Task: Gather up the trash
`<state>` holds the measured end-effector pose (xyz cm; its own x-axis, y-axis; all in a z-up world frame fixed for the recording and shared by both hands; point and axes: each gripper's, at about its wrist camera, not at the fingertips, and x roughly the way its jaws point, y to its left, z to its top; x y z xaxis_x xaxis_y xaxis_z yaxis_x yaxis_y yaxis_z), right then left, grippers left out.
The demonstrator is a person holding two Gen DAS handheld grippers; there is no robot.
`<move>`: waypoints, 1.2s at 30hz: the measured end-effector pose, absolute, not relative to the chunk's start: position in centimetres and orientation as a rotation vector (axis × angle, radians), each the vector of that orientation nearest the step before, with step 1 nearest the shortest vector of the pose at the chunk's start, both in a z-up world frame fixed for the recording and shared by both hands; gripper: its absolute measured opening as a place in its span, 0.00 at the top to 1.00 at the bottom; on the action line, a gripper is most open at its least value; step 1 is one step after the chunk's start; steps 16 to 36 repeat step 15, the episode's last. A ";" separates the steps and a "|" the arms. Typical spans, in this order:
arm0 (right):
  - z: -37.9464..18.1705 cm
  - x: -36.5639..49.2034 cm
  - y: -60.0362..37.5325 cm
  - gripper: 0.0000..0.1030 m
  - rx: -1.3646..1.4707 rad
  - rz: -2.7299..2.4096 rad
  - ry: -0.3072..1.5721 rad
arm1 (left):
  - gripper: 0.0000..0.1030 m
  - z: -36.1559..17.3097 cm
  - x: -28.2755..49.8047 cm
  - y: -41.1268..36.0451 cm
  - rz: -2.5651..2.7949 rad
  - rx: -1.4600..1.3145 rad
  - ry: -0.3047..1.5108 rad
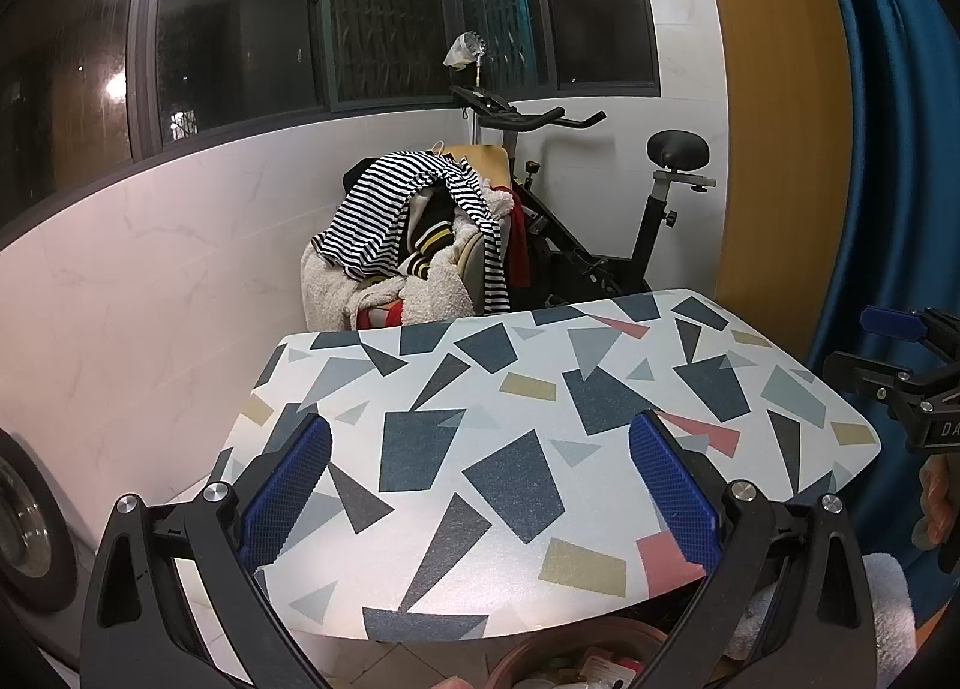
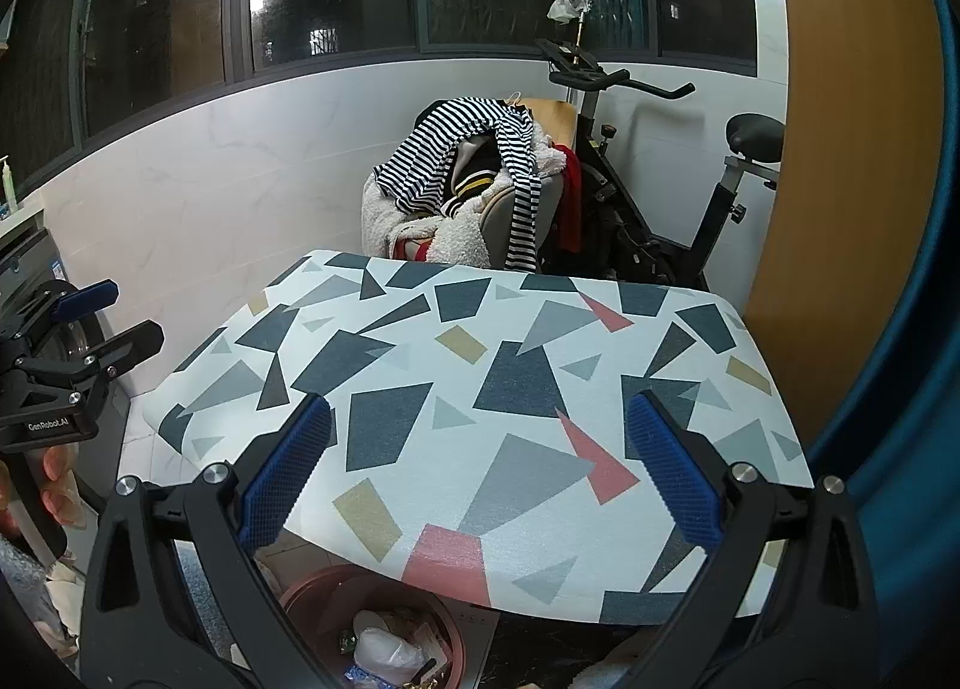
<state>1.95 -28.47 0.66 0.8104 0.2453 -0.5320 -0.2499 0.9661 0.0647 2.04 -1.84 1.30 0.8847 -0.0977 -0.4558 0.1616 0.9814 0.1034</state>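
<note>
Holding position: both claws hover over the near edge of the patterned surface (image 2: 480, 389), each gripping nothing.
Bin: a reddish-brown round bin (image 2: 318, 599) stands on the floor below the surface's near edge, partly under it.
Bin contents: a crumpled white plastic bag (image 2: 384, 653) lies on top, with wrappers and paper scraps around it; the smaller pieces are too jumbled to name.
Left claw (image 1: 480, 485): jaws spread wide, blue pads (image 1: 288, 485) well apart, touching nothing; only the surface shows between them.
Right claw (image 2: 480, 479): jaws equally wide apart, empty, above the surface with the bin just below and to the left.
Surface: white with grey, navy, pink and tan shapes; no loose trash shows on it.
Background: a chair heaped with clothes (image 2: 468, 179) beside an exercise bike (image 2: 660, 197), beyond the far edge.
</note>
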 end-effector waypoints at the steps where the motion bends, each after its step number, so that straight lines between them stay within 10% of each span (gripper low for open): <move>1: 0.7 1.9 -28.4 0.06 -0.010 0.264 0.568 | 0.06 1.3 2.1 -1.9 -0.133 0.141 0.466; 36: 0.7 2.0 -28.4 0.06 -0.010 0.265 0.569 | 0.06 1.1 2.4 -1.6 -0.112 0.146 0.454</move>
